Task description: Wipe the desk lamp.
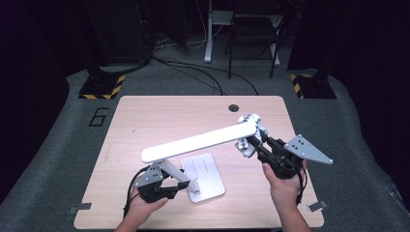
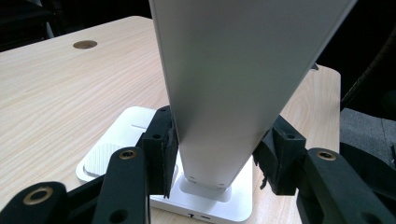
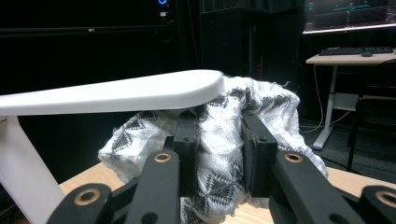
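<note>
The left gripper (image 2: 217, 163) has its jaws about half open and pressed against both sides of the white post (image 2: 219, 140) of a desk lamp, low down near where the post meets the base (image 2: 116, 140); the pads (image 2: 169, 149) sit flat on the post and pin the lamp in place. The right gripper (image 3: 219, 154) has its jaws closed on a bunched black-and-white patterned cloth (image 3: 219, 172), which bulges out above and to both sides of the pads. In the high view the right gripper (image 1: 251, 141) holds that cloth (image 1: 254, 130) up against the far end of the lamp's long white head (image 1: 203, 140), which slants across the table (image 1: 145, 111) from the left gripper (image 1: 174, 186) towards the right one. The work looks like wiping the lamp head with the cloth. To do it well, the left grip should stay firm and low so the lamp does not tip or slide, while the right hand keeps the cloth pressed lightly on the head and draws it along in one even pass, without pushing down hard enough to swing the head on its hinge.
</note>
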The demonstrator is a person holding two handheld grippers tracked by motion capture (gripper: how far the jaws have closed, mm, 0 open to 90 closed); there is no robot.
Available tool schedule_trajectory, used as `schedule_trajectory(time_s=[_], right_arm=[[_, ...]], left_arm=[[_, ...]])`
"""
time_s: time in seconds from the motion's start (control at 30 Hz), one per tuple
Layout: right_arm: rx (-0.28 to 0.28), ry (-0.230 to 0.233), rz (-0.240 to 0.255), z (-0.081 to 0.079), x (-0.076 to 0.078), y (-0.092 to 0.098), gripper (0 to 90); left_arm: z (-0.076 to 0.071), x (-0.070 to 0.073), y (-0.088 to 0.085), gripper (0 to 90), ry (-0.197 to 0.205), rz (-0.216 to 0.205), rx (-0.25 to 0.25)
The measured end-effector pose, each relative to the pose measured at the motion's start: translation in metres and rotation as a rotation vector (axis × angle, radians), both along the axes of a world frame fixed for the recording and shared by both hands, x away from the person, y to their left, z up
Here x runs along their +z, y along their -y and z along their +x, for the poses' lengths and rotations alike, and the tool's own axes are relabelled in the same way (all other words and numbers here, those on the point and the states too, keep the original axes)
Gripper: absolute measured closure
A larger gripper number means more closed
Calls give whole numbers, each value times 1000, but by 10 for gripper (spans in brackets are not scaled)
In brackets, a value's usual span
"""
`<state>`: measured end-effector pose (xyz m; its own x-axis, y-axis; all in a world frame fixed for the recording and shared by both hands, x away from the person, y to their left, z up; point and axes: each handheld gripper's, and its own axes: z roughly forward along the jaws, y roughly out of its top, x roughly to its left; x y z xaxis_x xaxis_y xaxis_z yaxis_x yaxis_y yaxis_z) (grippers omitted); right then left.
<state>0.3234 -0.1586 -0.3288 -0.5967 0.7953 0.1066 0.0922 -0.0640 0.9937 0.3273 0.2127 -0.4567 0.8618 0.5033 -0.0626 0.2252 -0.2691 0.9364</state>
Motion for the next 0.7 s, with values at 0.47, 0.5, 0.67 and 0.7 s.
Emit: schedule_trajectory(time_s=[0.47, 0.5, 0.67, 0.7], right_arm=[[0, 33, -24, -17, -2, -6, 708], [7, 29, -20, -17, -2, -7, 708], [27, 29, -32, -19, -3, -13, 708], [34, 29, -34, -19, -4, -15, 708]], left_arm=[[1, 0, -1, 529, -8, 2, -2], [1, 0, -1, 529, -8, 2, -2], [0, 0, 0, 528, -2, 4, 2], [1, 0, 0, 528, -2, 4, 1]])
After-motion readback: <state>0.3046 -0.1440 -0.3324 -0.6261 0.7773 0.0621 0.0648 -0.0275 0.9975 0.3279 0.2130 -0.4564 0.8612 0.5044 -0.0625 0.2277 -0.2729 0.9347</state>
